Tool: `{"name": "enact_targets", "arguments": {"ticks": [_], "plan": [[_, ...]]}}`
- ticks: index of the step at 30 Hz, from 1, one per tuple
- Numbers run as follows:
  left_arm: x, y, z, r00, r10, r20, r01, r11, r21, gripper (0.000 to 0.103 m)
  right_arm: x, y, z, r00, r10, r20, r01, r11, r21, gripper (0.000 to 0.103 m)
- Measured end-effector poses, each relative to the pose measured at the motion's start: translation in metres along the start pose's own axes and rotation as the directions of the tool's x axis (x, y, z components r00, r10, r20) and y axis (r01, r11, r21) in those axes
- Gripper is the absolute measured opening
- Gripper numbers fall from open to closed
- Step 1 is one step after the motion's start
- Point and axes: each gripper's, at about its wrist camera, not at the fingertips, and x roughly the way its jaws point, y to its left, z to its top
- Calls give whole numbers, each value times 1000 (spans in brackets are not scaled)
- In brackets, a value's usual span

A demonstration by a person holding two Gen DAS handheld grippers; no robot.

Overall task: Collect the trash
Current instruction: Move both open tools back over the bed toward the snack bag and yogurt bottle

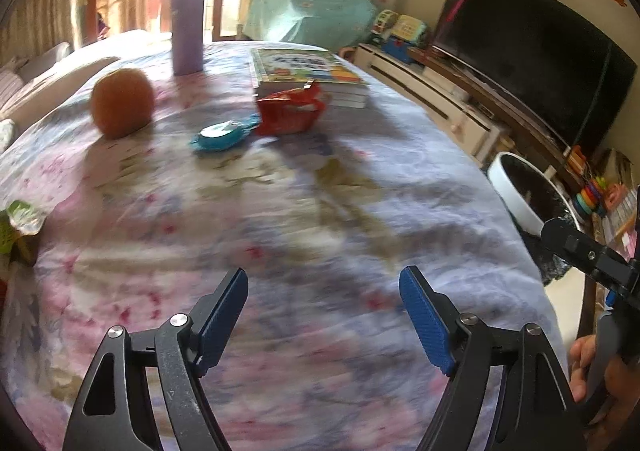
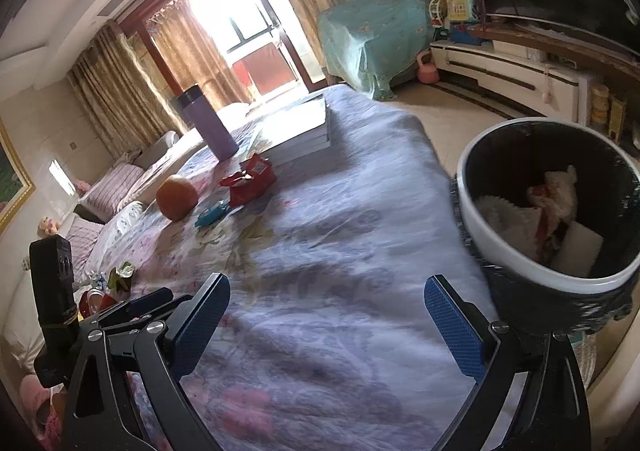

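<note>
A red wrapper (image 1: 289, 112) lies on the floral tablecloth (image 1: 320, 219) in front of a book stack, with a teal wrapper (image 1: 222, 136) to its left. A green crumpled wrapper (image 1: 18, 225) lies at the table's left edge. They also show in the right wrist view: the red wrapper (image 2: 249, 182), the teal wrapper (image 2: 212, 213) and the green wrapper (image 2: 120, 277). My left gripper (image 1: 323, 291) is open and empty over the cloth. My right gripper (image 2: 326, 297) is open and empty. A white-rimmed bin (image 2: 548, 219) with trash inside stands right of the table.
An orange (image 1: 122, 102), a purple flask (image 1: 188, 21) and a stack of books (image 1: 310, 77) stand at the far side of the table. The bin (image 1: 516, 191) is beside the table's right edge. A TV (image 1: 532, 51) and cabinet line the right wall.
</note>
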Motion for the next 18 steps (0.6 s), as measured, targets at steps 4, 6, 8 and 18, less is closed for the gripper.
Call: {"name": "enact_targets", "arguments": {"ticks": [4,6,8,18], "plan": [[-4,12,0,1000,22,7,-21,1000,-12,78,12,11,-2,1000,17,-22,-17,1000,-7,99],[-7,18,1,999,31,13,-31,999,-17,78,19,17,-2,999,25,-29,-25,1000,-13,99],[-7,24,2,999,41,17,-40,999,-21,78,24,23,-2,999,31,-36,-32,999,-19,99],[2,47,12,996,86,13,-85,996,-30,78,53,38,7,996,55,-76,-58,998,-31,99]]}}
